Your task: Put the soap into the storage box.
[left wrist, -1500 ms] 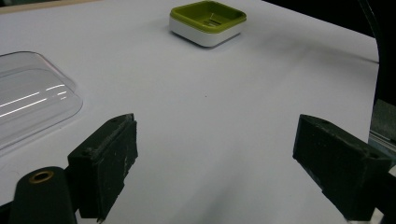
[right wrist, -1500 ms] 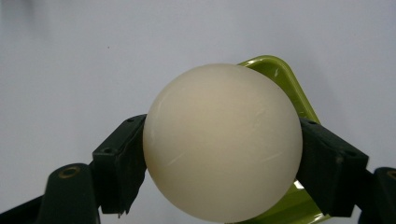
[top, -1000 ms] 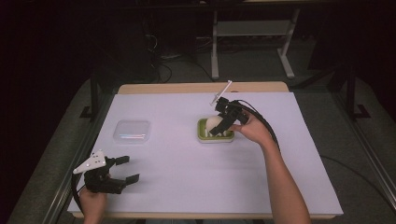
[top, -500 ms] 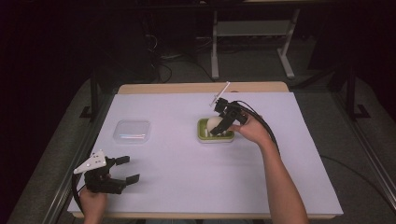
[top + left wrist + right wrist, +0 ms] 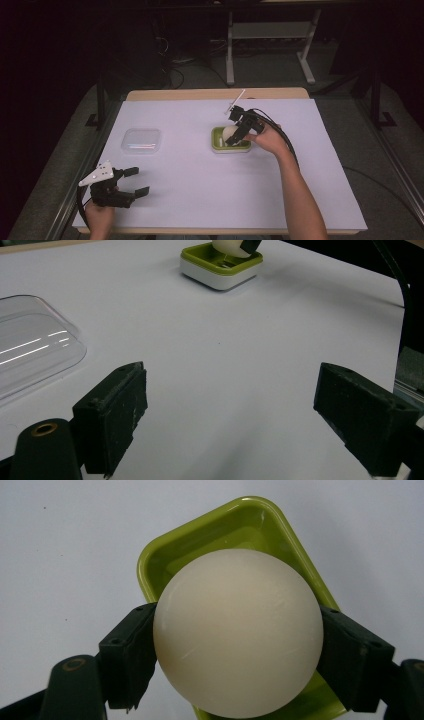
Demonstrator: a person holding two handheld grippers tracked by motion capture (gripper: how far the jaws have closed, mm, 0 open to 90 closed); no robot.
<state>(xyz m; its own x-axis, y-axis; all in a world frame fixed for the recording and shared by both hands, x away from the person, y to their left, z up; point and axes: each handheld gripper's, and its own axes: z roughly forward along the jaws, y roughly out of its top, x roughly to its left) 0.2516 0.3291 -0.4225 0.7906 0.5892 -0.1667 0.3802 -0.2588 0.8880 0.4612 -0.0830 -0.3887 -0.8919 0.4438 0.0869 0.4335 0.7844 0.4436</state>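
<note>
A cream-white ball (image 5: 237,632) is clamped between the two black jaws of my right gripper (image 5: 232,136), held just over a small green tray (image 5: 250,525) with a white base (image 5: 220,270). In the high view the ball (image 5: 230,132) sits above the tray (image 5: 217,145) near the table's middle. My left gripper (image 5: 135,181) rests at the front left edge of the table with its jaws wide apart and nothing between them. In the left gripper view its fingers (image 5: 112,417) frame bare white paper, with the tray far ahead.
A clear plastic lid (image 5: 142,141) lies on the white paper left of the tray; its corner (image 5: 30,350) shows close to the left gripper. The table's wooden back edge (image 5: 215,93) and metal side rails (image 5: 75,185) bound the work area.
</note>
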